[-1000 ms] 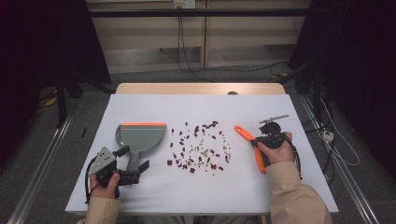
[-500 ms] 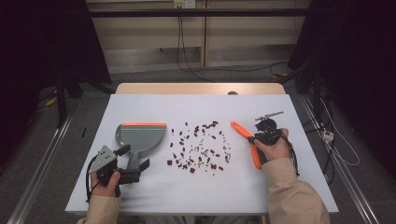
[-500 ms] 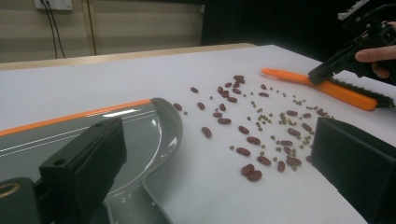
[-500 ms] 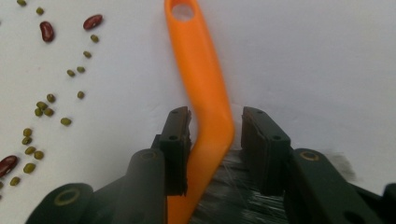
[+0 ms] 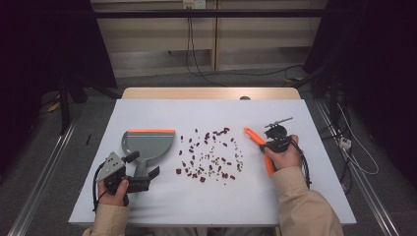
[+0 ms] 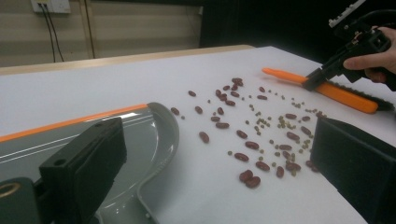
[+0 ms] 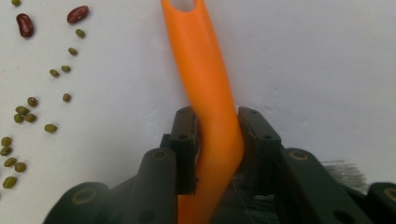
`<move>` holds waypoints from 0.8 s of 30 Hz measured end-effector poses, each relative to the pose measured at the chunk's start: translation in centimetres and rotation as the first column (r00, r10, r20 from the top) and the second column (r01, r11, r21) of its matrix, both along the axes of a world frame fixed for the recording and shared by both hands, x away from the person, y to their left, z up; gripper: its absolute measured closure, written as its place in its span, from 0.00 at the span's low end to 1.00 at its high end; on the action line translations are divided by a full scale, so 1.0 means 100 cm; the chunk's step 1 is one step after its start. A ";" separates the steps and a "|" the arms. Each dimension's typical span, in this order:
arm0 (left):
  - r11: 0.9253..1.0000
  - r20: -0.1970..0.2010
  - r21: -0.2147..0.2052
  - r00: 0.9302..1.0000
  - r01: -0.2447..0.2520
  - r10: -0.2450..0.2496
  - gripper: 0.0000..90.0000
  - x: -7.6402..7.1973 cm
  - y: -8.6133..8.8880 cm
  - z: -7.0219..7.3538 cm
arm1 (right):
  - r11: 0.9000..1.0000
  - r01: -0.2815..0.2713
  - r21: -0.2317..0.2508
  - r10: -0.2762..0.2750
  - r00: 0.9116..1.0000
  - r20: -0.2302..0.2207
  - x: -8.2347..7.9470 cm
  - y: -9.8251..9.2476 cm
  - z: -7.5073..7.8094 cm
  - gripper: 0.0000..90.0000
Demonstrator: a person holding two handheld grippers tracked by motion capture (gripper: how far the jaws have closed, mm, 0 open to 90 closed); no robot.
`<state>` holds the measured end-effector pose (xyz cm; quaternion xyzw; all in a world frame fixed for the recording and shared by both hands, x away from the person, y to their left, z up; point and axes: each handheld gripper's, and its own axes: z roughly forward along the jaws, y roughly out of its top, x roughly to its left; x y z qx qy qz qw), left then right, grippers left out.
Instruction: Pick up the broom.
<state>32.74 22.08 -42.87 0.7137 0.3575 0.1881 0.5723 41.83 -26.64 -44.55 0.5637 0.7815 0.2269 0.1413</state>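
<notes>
Now clamped: right gripper [image 7: 217, 140], jaws pressed on either side of the orange brush [image 7: 205, 79] handle, having just been closing on it. Handle running up from between the jaws, hole at its far tip, bristles showing dark just behind the jaws at lower right. Seen from above, brush [image 5: 260, 147] lying on the white table [image 5: 162, 206] just right of the scattered beans [image 5: 209, 155], under the right gripper [image 5: 275, 142]. Left gripper [image 6: 210, 177] apart, nothing between its jaws, held low at the near left. Grey dustpan [image 5: 147, 145] with orange edge just ahead of it, left of the beans, handle toward the left gripper [image 5: 145, 177]. Whether touching the dustpan handle, cannot tell.
</notes>
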 end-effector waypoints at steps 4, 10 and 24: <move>1.000 0.003 0.007 1.000 0.012 -0.012 0.04 0.001 -0.002 0.000 | 1.000 -0.014 -0.021 0.014 0.999 0.031 -0.002 0.002 0.000 0.77; 1.000 0.008 -0.004 1.000 0.011 -0.011 0.04 -0.001 -0.001 0.002 | 1.000 -0.009 0.027 0.006 0.997 0.077 -0.010 -0.004 0.005 0.77; 0.996 0.006 -0.038 0.997 0.077 -0.076 0.04 0.000 -0.030 0.019 | 0.907 -0.074 0.415 -0.094 0.925 0.369 -0.059 -0.050 0.044 0.79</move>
